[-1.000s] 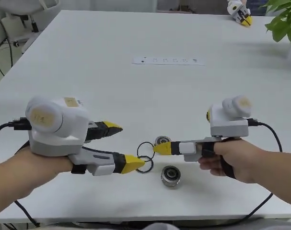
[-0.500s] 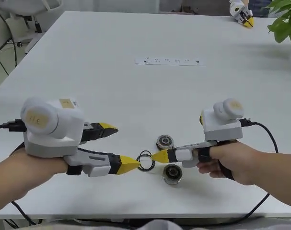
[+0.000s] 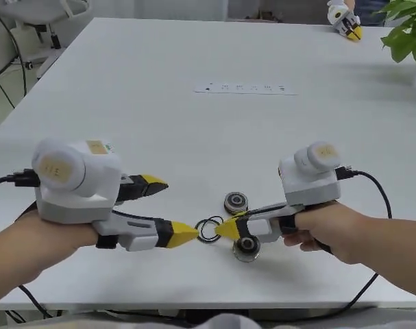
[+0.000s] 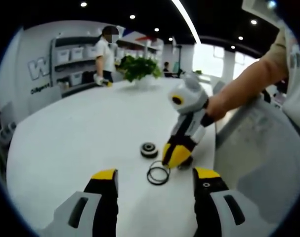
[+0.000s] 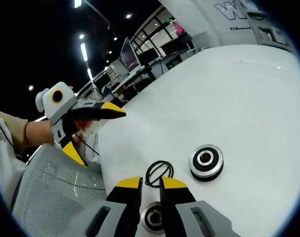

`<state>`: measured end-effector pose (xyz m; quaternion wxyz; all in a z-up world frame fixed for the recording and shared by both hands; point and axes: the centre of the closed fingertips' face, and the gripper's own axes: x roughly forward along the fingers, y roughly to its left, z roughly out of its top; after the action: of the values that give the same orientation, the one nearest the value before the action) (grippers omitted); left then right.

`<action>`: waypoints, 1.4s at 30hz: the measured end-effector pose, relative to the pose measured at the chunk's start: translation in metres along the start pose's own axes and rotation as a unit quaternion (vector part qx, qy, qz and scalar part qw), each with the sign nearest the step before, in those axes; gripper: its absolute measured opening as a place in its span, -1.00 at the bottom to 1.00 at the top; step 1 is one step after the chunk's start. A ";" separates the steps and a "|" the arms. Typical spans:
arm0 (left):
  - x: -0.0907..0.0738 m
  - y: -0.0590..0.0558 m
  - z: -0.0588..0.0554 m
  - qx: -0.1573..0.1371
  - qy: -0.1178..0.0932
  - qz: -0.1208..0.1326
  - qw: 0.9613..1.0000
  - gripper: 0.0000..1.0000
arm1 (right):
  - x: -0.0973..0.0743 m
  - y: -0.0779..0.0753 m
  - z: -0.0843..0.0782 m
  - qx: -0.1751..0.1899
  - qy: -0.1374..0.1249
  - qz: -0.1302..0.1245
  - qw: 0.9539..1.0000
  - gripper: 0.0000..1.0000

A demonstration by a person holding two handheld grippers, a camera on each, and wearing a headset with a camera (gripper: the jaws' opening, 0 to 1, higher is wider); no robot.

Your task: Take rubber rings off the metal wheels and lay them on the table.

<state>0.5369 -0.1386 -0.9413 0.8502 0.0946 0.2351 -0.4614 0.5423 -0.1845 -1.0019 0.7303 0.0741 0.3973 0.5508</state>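
R gripper (image 3: 226, 227) – jaws nearly pressed together – hovers over near metal wheel (image 3: 247, 248), tip beside loose rubber rings (image 3: 209, 228) on table (image 3: 194, 123); L gripper (image 3: 179, 208) spread wide.

Open-plan office or lab: long white table (image 3: 194, 55), storage shelves (image 4: 73, 61), monitor (image 5: 128, 52), mesh chair (image 5: 46, 190), potted plant (image 4: 137, 68).

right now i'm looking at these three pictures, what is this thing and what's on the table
No robot: a person holds tongs in each hand. The wide picture comes from a camera on the person's head; each round one from a camera riding on one pair of tongs. On the white table lie a farther metal wheel, a nearer metal wheel and loose rubber rings. The left tongs are open and empty. The right tongs are closed, tips beside the rings, gripping nothing I can see.
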 end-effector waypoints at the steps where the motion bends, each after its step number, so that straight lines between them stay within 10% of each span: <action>1: 0.000 0.000 0.000 0.000 0.001 0.000 1.000 0.24 | 0.000 0.000 0.001 0.000 -0.003 -0.001 1.000 -0.71; 42: 0.013 0.008 0.018 0.004 -0.002 -0.001 1.000 0.23 | -0.037 0.001 0.039 0.011 -0.088 -0.004 0.996 -0.31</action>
<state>0.5552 -0.1505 -0.9322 0.8497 0.0966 0.2315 -0.4638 0.5641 -0.2030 -0.9565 0.7638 0.1286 0.3378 0.5348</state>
